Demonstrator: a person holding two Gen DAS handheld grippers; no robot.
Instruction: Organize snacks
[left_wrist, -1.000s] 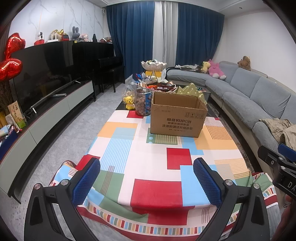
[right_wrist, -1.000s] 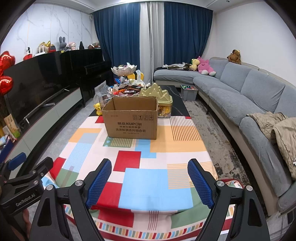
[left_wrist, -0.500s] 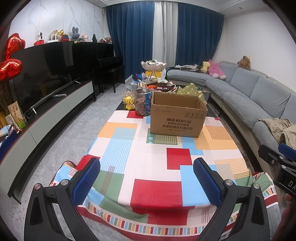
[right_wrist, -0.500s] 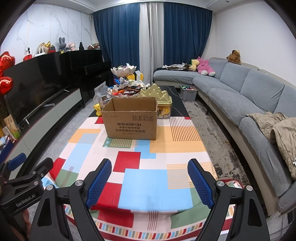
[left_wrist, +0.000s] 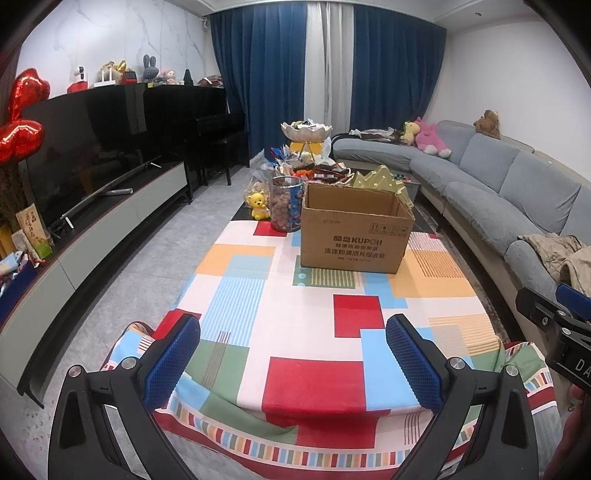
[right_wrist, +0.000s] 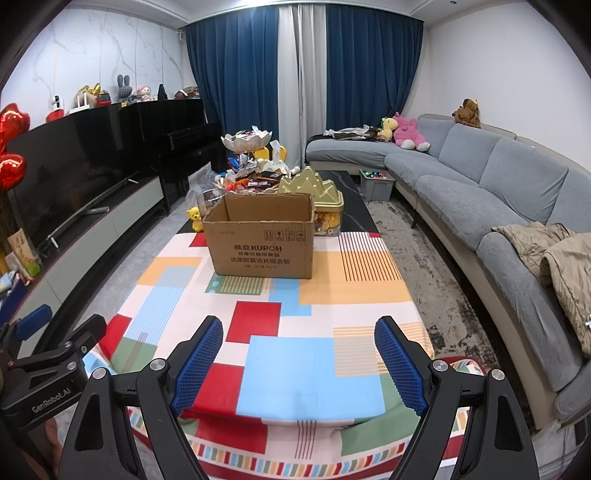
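Nearest the camera, the left gripper (left_wrist: 293, 356) and right gripper (right_wrist: 298, 360) are both hanging wide open over the near edge of the tablecloth (left_wrist: 317, 332), gripping nothing. Farther along, the open cardboard box (right_wrist: 260, 236) is sitting on the cloth. Behind the box, the snacks (right_wrist: 255, 179) are lying piled beside a gold tin (right_wrist: 314, 192).

Cardboard box (left_wrist: 356, 236) interior not visible from either view. Box hides most of the snack pile (right_wrist: 255, 181) and the lower part of the gold tin (right_wrist: 317, 199) behind it. Snack wrappers too small to identify.
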